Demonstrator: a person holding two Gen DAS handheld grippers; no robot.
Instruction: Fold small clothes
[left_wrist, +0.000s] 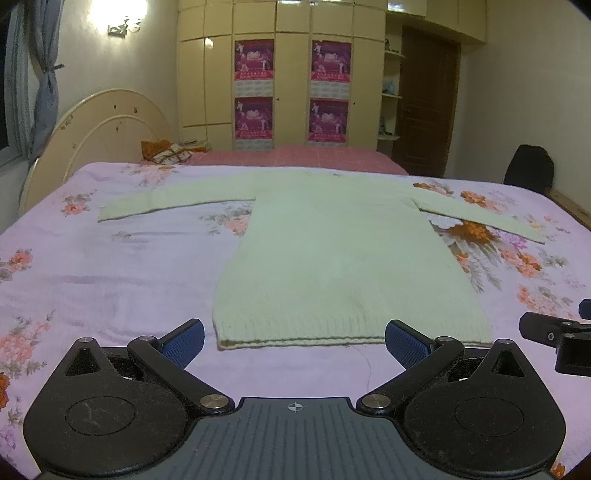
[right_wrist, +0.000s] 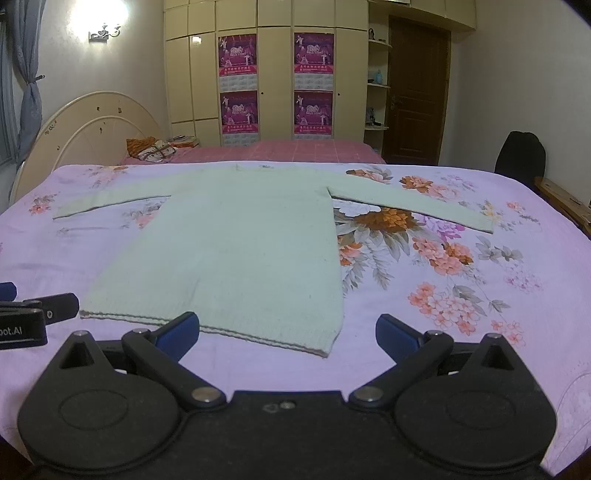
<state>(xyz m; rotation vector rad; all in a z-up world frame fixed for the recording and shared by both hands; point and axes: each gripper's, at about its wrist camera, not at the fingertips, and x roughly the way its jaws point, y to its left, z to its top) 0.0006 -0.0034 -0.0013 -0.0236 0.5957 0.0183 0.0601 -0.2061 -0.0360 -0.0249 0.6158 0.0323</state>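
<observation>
Folding had not yet begun, by the look of it; one pale green sweater (left_wrist: 343, 258) lay flat on the floral bedsheet (left_wrist: 110, 266), both sleeves spread outward, its ribbed hem (left_wrist: 351, 334) nearest the cameras; no crease or fold showed in it. Two hand-held grippers hovered just short of that hem: the left hand-held gripper (left_wrist: 294, 341) stood wide open with nothing between its blue pads, centred on the hem; the right hand-held gripper (right_wrist: 287, 336) was equally wide and empty, near the hem's right corner. The next move likely called for reaching out to a sleeve or a hem corner and pinching it. Counted: one sweater, two sleeves, two grippers, four posters (right_wrist: 238, 55) on the wardrobe.
</observation>
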